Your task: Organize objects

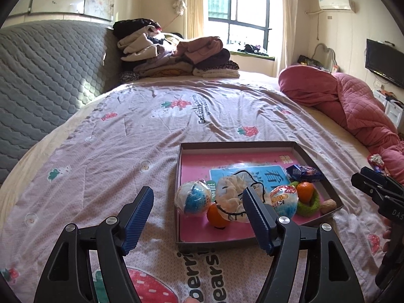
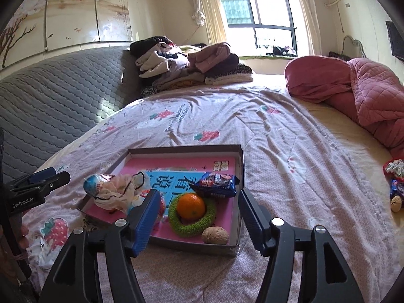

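Objects sit gathered in a shallow cardboard tray [image 2: 237,166] on a bed as two hand-held grippers hover w/ nothing between their fingers. Right gripper [image 2: 199,217]: jaws apart, empty, poised above the tray's near edge. Just past its fingertips, at 12 o'clock, an orange [image 2: 190,206] rests inside a green ring [image 2: 209,223]; a walnut [image 2: 216,235] lies at 5 o'clock from the ring, near the tray's front-right corner. A blue snack packet [image 2: 217,182] lies at 1 o'clock from the orange. At 10 o'clock, a crumpled white cloth w/ black trim [image 2: 118,192] sits beside a foil-wrapped ball [image 2: 93,184] at the tray's left edge.

Left gripper [image 1: 199,212]: jaws also apart, empty, its right finger in front of the cloth. From that view a second orange [image 1: 214,216] shows under the cloth, and a second foil ball [image 1: 285,199] beside the ring.

Outside the tray, at 3 o'clock in the right view, another walnut [image 2: 396,203] and wrapped snacks [image 2: 395,174] lie on the strawberry-print bedspread [image 2: 277,131]. Farther out: folded clothes [image 2: 186,63] at 12 o'clock, pink quilt [image 2: 366,88] at 2 o'clock.
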Motion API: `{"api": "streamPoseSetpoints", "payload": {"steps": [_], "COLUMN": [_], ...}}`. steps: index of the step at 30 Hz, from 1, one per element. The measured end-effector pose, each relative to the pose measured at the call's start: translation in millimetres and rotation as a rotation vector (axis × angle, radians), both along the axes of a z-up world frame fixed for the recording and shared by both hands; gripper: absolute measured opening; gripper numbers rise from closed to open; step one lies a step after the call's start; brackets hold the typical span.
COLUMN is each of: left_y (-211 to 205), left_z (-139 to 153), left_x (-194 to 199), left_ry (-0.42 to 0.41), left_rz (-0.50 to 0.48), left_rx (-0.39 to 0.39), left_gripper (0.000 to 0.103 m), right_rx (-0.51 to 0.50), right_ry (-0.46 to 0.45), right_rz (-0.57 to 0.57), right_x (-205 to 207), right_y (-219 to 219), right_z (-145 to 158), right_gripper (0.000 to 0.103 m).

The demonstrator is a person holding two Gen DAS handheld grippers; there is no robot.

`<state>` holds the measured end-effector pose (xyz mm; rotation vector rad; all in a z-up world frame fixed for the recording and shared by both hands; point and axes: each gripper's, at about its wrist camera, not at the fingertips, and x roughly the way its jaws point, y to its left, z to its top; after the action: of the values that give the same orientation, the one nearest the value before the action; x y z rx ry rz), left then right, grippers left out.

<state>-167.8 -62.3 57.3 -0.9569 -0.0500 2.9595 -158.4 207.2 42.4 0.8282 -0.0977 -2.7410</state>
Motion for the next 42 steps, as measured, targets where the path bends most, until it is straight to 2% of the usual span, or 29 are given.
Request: {"api": "streamPoseSetpoints", "payload": {"steps": [9, 25, 32, 36, 42], "left_y": [1, 1, 2, 2, 4], "left_z": [18, 46, 59, 60, 46], "left_x": [22, 72, 94, 105, 112], "left_ry": [0.028, 0.084, 0.090, 0.089, 0.057], "left_rz": [-0.002, 0.014, 0.011, 0.023, 0.028], "left_rx": [0.008, -0.007, 0.013, 0.020, 0.004], "left_gripper": [0.075, 0.075, 0.075, 0.075, 0.075], "right_rx": [-0.007, -0.009, 0.010, 0.004, 0.025], "right_ry": [0.086, 0.128, 0.120, 0.113, 0.094], "right_rz": [-0.005, -0.012, -0.010, -0.007, -0.017], "right_x": [30, 68, 79, 83, 87], "right_y": [-8, -19, -23, -22, -25], "right_z": [27, 51, 57, 57, 50], "right_gripper": [0.071, 0.073, 0.073, 0.073, 0.073]}}
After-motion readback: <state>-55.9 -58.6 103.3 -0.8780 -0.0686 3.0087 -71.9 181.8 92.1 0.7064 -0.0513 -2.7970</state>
